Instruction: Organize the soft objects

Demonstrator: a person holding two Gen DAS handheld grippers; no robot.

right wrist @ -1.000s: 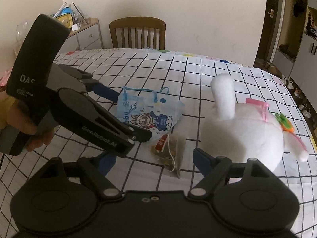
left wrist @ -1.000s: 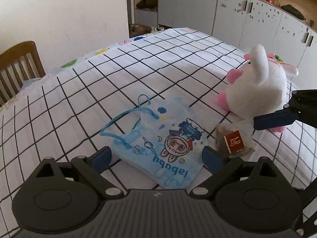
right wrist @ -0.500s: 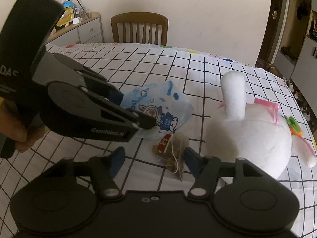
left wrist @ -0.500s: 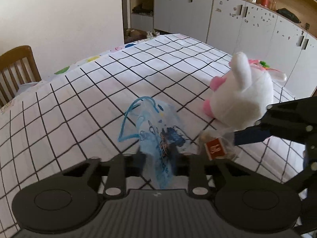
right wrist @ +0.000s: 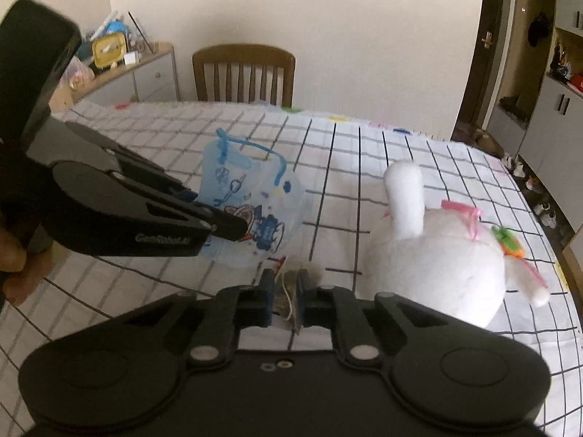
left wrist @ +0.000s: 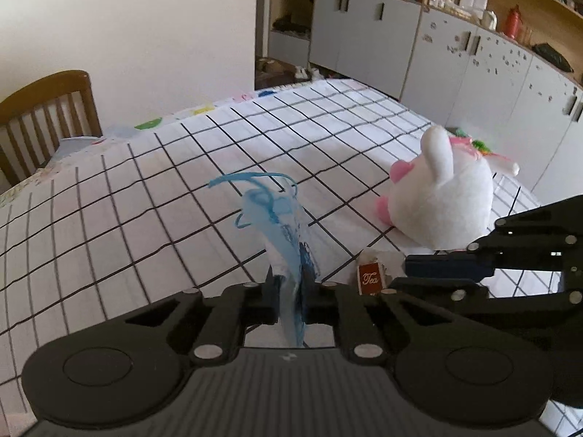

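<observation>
Pinching the near edge of the blue drawstring pouch (left wrist: 280,229), the left gripper (left wrist: 290,291) has just been closing and now has the thin printed plastic clamped between its jaws, the pouch standing up off the cloth with its blue cord looping at the top. To its right, the right gripper (right wrist: 286,291) has likewise just been closing and now grips the tea bag (right wrist: 288,284), whose red tag (left wrist: 371,278) shows beside the blue fingertips in the left wrist view. Both objects sit near the front of the checked tablecloth (left wrist: 145,218), and the white plush rabbit (right wrist: 437,262) lies just to the right of the tea bag, untouched. Judging by this, the step in hand is to put the tea bag into the pouch, so the pouch mouth should be held upward and slack, not pulled flat. Raising both hands gently would keep the thin film from tearing or slipping. A wooden chair (right wrist: 244,73) stands at the far side of the table.
</observation>
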